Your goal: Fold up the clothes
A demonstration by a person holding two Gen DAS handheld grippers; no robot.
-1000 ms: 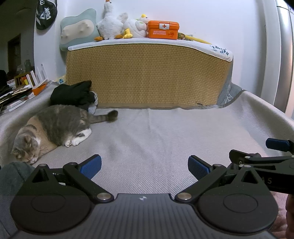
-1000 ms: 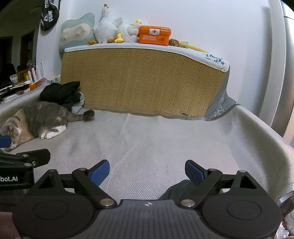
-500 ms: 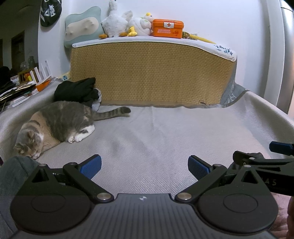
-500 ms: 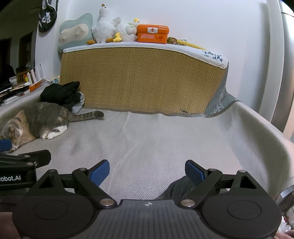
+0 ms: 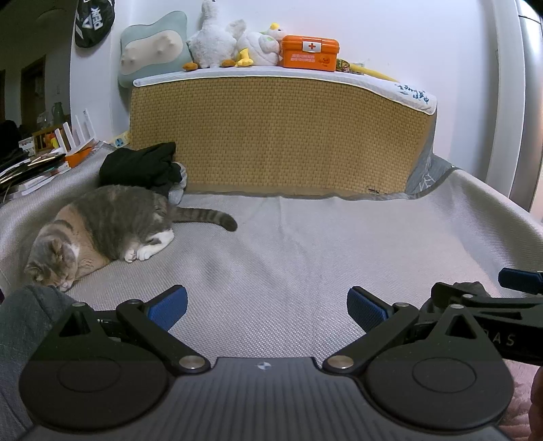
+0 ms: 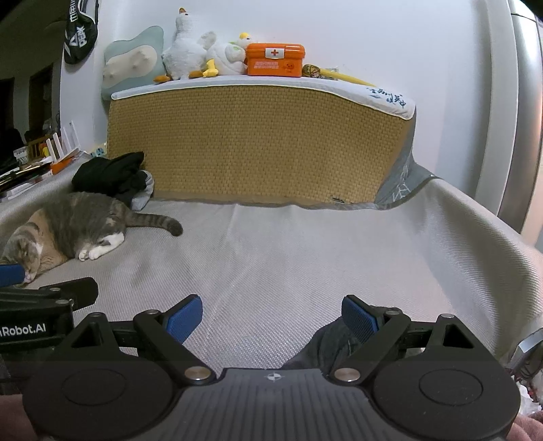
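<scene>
Claws left (image 5: 267, 308) and right (image 6: 271, 317) both gape wide, empty, above grey bedcover (image 6: 288, 264)

Landmark: woven tan headboard block (image 5: 281, 135), upright at far end of the grey bed cover (image 5: 305, 244).

- On top of it, left to right: teal cushion (image 5: 152, 51) leaning on wall, white goose plush (image 5: 212, 37), smaller duck plush (image 5: 259, 44), orange first-aid box (image 5: 309, 52), yellow item (image 5: 370, 71) (can't identify).
- Above its left end, on the wall: dark cap (image 5: 93, 20).
- In front of its left end: cat (image 5: 108, 230) lying on its side, tail (image 5: 207, 217) stretched toward the block's middle.
- Far left of it: cluttered shelf with books (image 5: 30, 169) and white slotted rack (image 5: 79, 132).
</scene>
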